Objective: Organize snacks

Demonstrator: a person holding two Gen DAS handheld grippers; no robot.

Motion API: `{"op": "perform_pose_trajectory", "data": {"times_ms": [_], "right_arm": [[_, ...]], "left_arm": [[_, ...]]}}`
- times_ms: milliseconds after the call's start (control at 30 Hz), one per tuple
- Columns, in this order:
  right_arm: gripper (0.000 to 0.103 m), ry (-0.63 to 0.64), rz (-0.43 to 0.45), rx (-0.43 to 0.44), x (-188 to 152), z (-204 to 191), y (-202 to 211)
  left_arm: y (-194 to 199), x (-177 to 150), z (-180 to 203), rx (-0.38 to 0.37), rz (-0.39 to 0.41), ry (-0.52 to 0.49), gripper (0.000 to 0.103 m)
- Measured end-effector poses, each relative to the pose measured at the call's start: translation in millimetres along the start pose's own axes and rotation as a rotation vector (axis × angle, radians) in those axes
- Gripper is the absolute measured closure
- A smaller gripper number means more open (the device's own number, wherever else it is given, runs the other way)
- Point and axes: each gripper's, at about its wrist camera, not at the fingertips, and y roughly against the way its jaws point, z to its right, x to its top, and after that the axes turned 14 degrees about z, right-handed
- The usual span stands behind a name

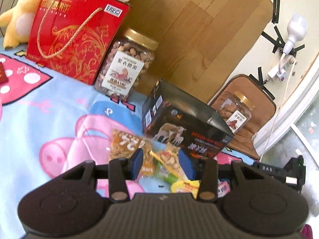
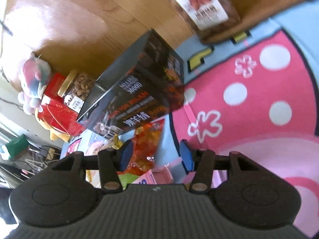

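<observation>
The left gripper (image 1: pixel 160 164) hangs over a loose heap of small snack packets (image 1: pixel 167 159) lying on the cartoon blanket (image 1: pixel 49 103). Its blue pads stand apart with the packets showing between them, but no pad clearly presses on anything, so I read it as released, not yet grasping. Just ahead of it lies the dark snack box (image 1: pixel 185 123), tipped on the soft blanket. Farther ahead and to its left stand a gold-lidded jar of nuts (image 1: pixel 125 67) and a red gift box (image 1: pixel 75 39).

The right gripper (image 2: pixel 155 156) is also released — jaws wide, an orange-red snack bag (image 2: pixel 143 145) lying partly between them, nearer the left pad and seemingly untouched. The dark box fills the view just beyond it, and a second jar (image 2: pixel 199 6) is well ahead to its right.

What could go wrong, as I judge it:
- The packets overlap, so a closing gripper may pinch two at once, or only a slippery film edge that slides out.
- Both grippers work the same small pile — they could knock each other or scatter it.
- The right view is rolled and blurred, so a hasty approach could clip the dark box and tip it further.
- The soft blanket may bunch into the jaws.
</observation>
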Motion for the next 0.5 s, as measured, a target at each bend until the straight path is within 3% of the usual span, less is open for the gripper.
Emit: {"op": "perform_pose_trajectory", "data": {"times_ms": [233, 367, 433, 500], "right_arm": [[0.048, 0.04, -0.059, -0.003, -8, -24, -14], [0.048, -0.004, -0.121, 0.051, -16, -28, -19], [0.051, -0.017, -0.112, 0.068, -18, -26, -19], [0.069, -0.064, -0.106, 0.064, -16, -17, -21]], "left_arm": [[-7, -11, 7, -0.04, -0.031, 0.008, 0.063], [-8, -15, 9, -0.055, -0.04, 0.01, 0.063], [-10, -15, 9, -0.052, -0.045, 0.01, 0.063], [-11, -15, 8, -0.051, -0.047, 0.017, 0.063]]}}
